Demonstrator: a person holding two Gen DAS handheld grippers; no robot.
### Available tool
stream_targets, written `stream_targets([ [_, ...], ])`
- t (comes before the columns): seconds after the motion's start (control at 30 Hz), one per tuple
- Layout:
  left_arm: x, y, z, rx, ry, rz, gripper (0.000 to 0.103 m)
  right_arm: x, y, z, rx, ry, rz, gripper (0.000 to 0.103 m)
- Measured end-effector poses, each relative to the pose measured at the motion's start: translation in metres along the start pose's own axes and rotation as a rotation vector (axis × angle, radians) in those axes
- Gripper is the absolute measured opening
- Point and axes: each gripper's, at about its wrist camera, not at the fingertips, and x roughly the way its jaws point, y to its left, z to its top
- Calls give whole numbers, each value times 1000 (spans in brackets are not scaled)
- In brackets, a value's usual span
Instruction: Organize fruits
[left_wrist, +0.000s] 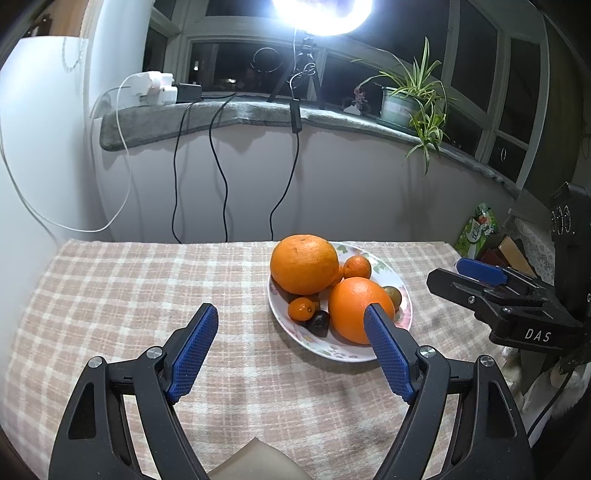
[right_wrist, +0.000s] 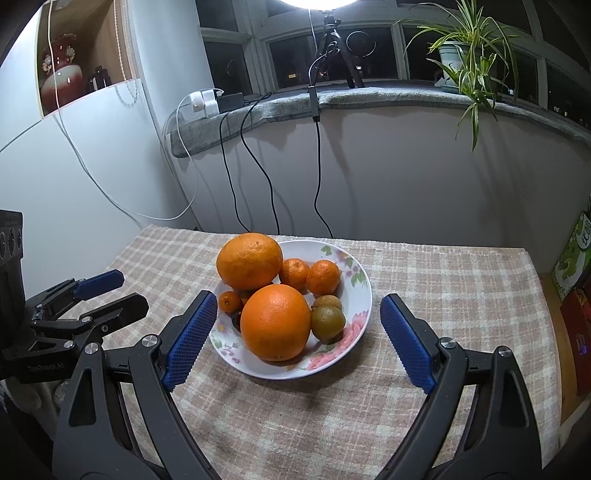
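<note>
A floral white plate (right_wrist: 354, 295) (left_wrist: 351, 354) sits on the checked tablecloth. It holds two large oranges (right_wrist: 275, 321) (right_wrist: 249, 264), small mandarins (right_wrist: 323, 277), a kumquat (right_wrist: 229, 301), greenish-brown fruits (right_wrist: 327, 321) and a dark fruit (left_wrist: 318, 322). My right gripper (right_wrist: 299, 308) is open and empty, its fingers on either side of the plate's near half, above it. My left gripper (left_wrist: 291, 319) is open and empty, left of the plate, its right finger in front of the near orange (left_wrist: 354, 308). Each gripper shows in the other's view, the right one (left_wrist: 480, 277) and the left one (right_wrist: 107, 291).
The checked cloth (right_wrist: 443, 295) covers the small table against a wall. Black cables (right_wrist: 255, 162) hang from the grey window ledge (right_wrist: 369, 99). A potted spider plant (right_wrist: 465, 55) and a lamp tripod stand on the ledge. Green and red boxes (right_wrist: 574, 269) stand right of the table.
</note>
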Motion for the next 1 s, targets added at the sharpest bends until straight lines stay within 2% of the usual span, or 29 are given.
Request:
stream_targets([
  [1.0, -1, -4, -1, 11, -6, 3, 81, 1, -1, -4, 10, 11, -4, 92],
])
